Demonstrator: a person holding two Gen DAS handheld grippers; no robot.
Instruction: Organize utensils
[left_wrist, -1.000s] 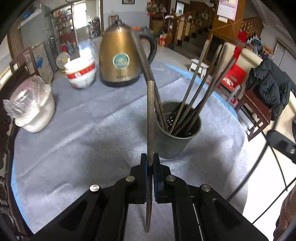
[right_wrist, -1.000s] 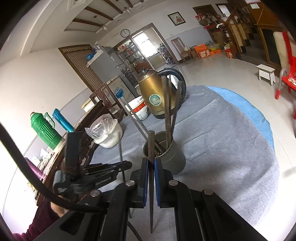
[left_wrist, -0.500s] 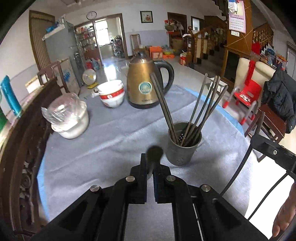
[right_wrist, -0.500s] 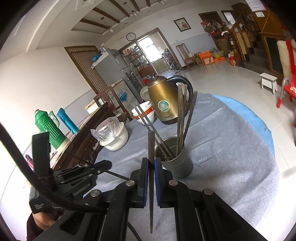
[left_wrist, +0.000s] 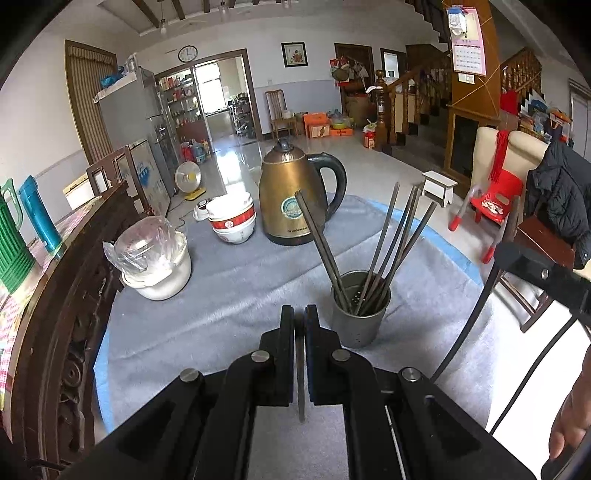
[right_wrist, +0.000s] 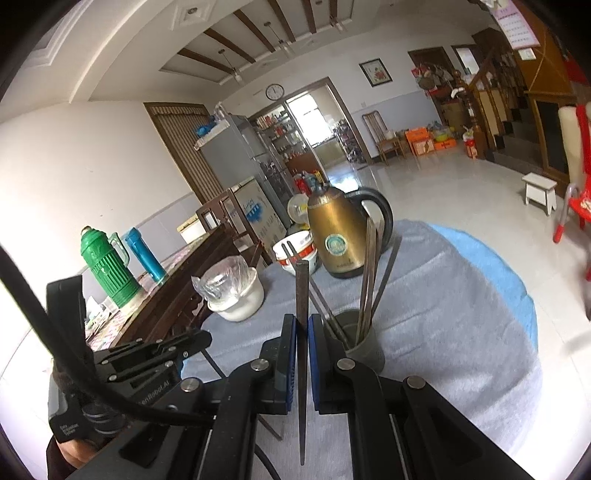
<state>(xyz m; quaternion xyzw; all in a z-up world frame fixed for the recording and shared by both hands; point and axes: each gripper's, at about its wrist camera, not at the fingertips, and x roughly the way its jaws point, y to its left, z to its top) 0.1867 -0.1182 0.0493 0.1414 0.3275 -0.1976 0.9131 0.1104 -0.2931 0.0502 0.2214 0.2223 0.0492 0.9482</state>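
A grey metal holder cup stands on the grey cloth with several dark chopsticks leaning out of it. My left gripper is shut on one chopstick; only its thin tip shows below the pads. It sits just left of and before the cup. My right gripper is shut on another chopstick, held upright, left of the cup. The left gripper's body shows in the right wrist view.
A gold kettle stands behind the cup. Stacked red and white bowls and a white pot with a plastic bag stand to the left. A dark wooden chair back borders the table's left edge.
My left gripper has pulled back and up from the cup; its chopstick now points down, with only the tip visible. My right gripper has risen a little with its chopstick.
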